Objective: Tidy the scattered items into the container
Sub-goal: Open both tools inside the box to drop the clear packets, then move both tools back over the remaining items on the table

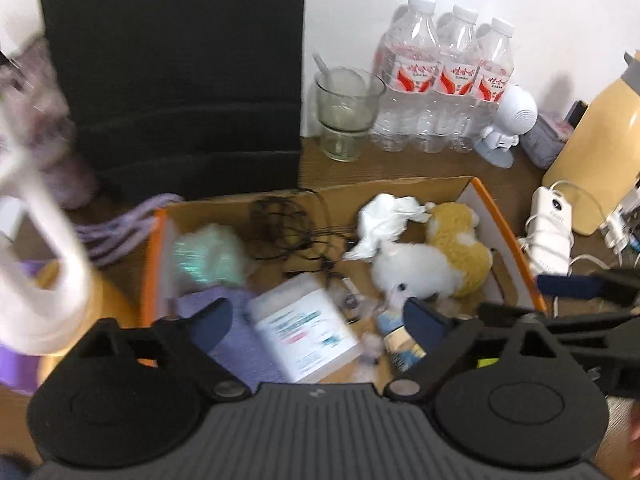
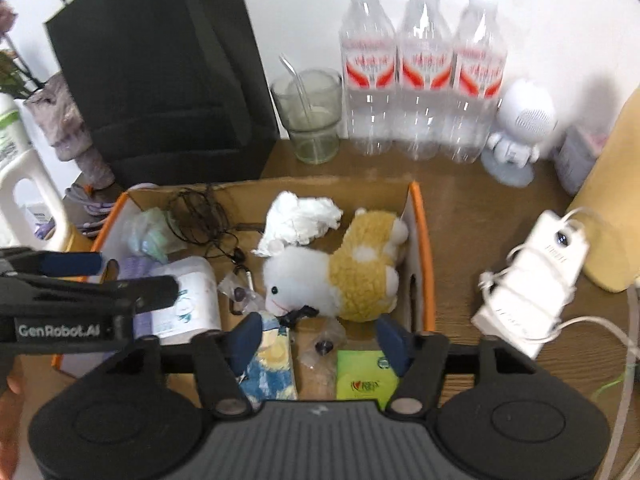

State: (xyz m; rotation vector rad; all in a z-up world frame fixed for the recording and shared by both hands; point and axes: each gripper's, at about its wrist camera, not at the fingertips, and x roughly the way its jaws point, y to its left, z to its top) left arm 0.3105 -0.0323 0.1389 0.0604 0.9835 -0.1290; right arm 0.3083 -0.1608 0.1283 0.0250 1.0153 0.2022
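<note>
left gripper (image 1: 316, 320) fingers released, empty | right gripper (image 2: 318, 340) fingers released, empty | cardboard box (image 2: 420, 264) centre frame, holds plush toy (image 2: 332, 276) | risk: power bank (image 2: 536, 276) cable on tabletop (image 2: 460, 208) right of box may snag

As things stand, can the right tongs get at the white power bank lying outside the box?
Probably yes. The right tongs are open and empty over the box, and the power bank lies uncovered on the table to their right, though its wrapped cable could snag.
</note>
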